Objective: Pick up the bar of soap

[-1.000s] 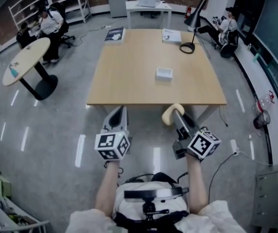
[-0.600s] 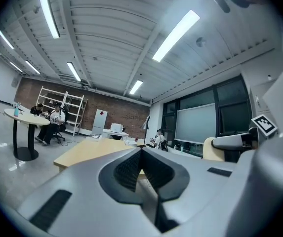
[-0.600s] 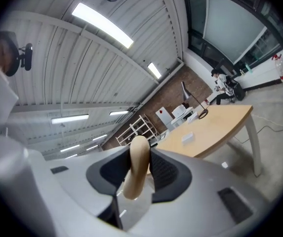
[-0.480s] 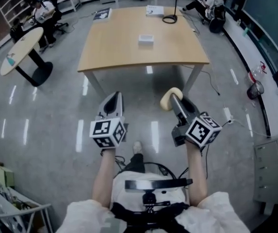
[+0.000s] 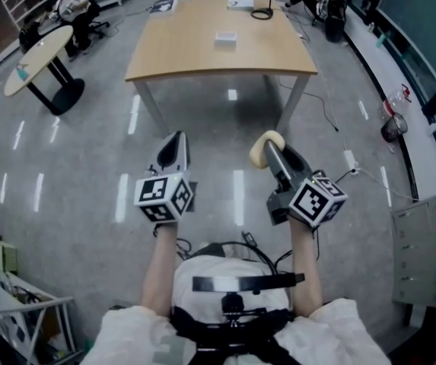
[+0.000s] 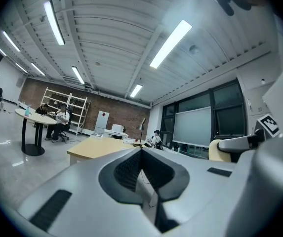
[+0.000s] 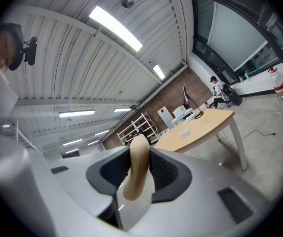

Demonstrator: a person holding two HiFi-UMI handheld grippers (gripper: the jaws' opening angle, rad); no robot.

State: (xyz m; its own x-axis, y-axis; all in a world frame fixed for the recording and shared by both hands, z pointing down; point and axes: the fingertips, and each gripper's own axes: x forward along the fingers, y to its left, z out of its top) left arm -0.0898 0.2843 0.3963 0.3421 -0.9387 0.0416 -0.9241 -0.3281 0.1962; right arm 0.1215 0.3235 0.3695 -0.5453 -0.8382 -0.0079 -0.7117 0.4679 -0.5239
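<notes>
Well away from the desk (image 5: 195, 59): bar of soap (image 5: 260, 149) in the right hand-held gripper (image 5: 271, 152).
Beige bar was clamped edge-on between the right jaws, held above the grey floor (image 5: 88, 173). Left hand-held gripper (image 5: 173, 149) was clenched, jaws together on nothing, level with the right one. Desk carried a small white box (image 5: 226, 39) near its middle.
</notes>
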